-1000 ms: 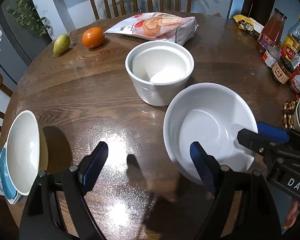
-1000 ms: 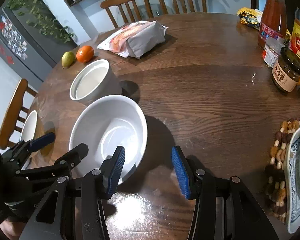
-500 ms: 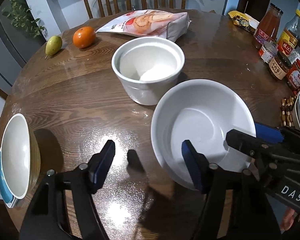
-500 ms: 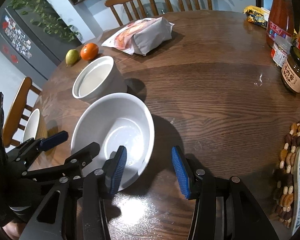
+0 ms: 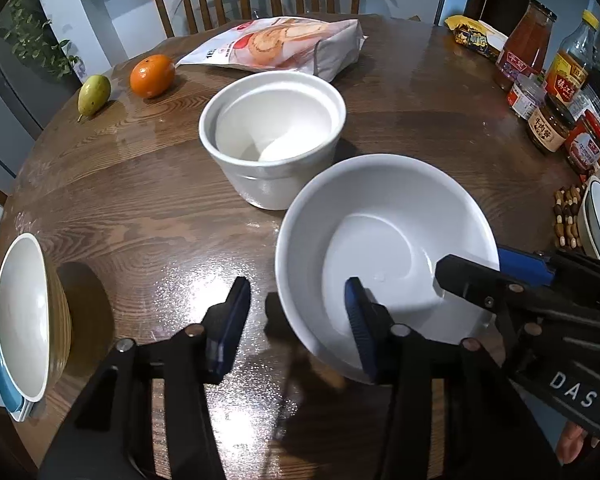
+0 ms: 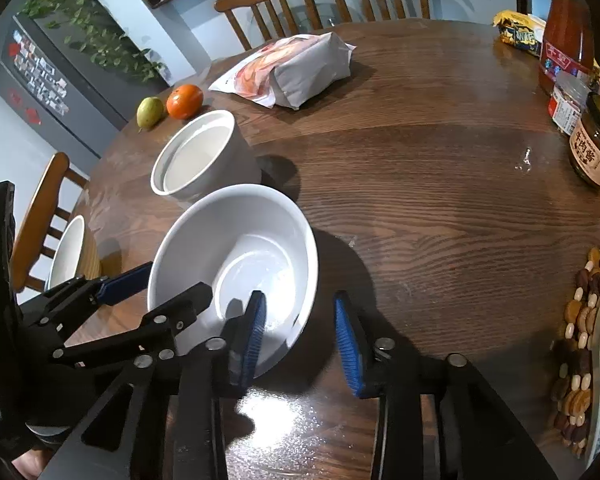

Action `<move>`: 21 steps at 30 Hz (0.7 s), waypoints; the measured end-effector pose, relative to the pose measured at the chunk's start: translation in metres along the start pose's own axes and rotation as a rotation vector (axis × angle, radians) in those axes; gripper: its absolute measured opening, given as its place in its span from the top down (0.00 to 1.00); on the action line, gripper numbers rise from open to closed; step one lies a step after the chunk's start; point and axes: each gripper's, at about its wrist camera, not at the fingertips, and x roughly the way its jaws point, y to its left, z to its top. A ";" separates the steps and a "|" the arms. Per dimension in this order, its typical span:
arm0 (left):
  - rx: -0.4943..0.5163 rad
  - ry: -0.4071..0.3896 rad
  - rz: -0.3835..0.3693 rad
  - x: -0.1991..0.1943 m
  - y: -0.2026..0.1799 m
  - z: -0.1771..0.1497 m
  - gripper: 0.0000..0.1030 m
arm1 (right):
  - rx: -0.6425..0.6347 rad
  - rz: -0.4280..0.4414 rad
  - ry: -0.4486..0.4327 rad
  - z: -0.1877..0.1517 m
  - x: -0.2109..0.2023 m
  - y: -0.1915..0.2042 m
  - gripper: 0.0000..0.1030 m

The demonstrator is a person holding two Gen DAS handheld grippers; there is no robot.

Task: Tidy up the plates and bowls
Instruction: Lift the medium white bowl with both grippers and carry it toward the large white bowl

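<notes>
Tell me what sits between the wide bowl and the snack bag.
The deep white pot, close behind the wide bowl and before the snack bag; both views show it.

Wide white bowl (image 6: pixel 236 248) astride both closing grippers' jaws, pads seemingly not yet pressing.

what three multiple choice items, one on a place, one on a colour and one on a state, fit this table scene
1. Where is the orange?
A. inside the deep white pot
B. beside the pear
C. on the snack bag

2. What colour are the pads of the hand-held grippers?
A. blue
B. red
C. yellow

3. What is in the wide white bowl?
A. soup
B. fruit
C. no food

Key: 1 B, the two fruits sit side by side at the table's far edge. 2 A, the left wrist view and the right wrist view both show blue pads. 3 C, its bare white bottom shows.
</notes>
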 end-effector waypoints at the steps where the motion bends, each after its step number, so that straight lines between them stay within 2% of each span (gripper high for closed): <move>1: 0.002 0.001 -0.001 0.000 0.000 0.000 0.61 | 0.001 0.001 0.001 0.000 0.000 0.000 0.66; 4: 0.007 0.005 -0.008 0.001 -0.002 0.000 0.64 | 0.009 0.009 0.004 0.000 0.000 -0.002 0.75; 5: 0.010 0.006 -0.011 0.001 -0.003 0.000 0.69 | 0.011 0.012 0.006 0.000 0.001 -0.003 0.75; 8: 0.022 0.005 -0.012 0.002 -0.006 -0.002 0.72 | 0.012 0.014 0.006 0.000 0.001 -0.002 0.76; 10: 0.034 0.001 -0.012 0.002 -0.008 -0.003 0.76 | 0.009 0.021 0.009 0.000 0.001 -0.001 0.82; 21: 0.042 -0.044 -0.004 -0.015 -0.007 -0.007 0.76 | 0.014 0.018 -0.001 -0.004 -0.006 0.004 0.84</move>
